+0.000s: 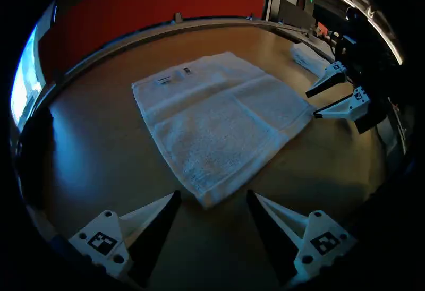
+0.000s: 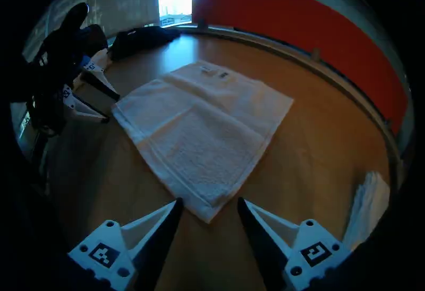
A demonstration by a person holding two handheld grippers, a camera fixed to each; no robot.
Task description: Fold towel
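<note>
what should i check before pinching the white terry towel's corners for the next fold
1. White terry towel lying flat on the brown wooden table: ok.
2. Left gripper open, a towel corner lined up between its fingers: ok.
3. Right gripper open, a neighbouring corner lined up between its fingers: ok.
4. Fingers low enough to pinch the cloth: cannot tell.
5. Small folded white cloth and dark bundle lying apart from the towel: ok.
</note>
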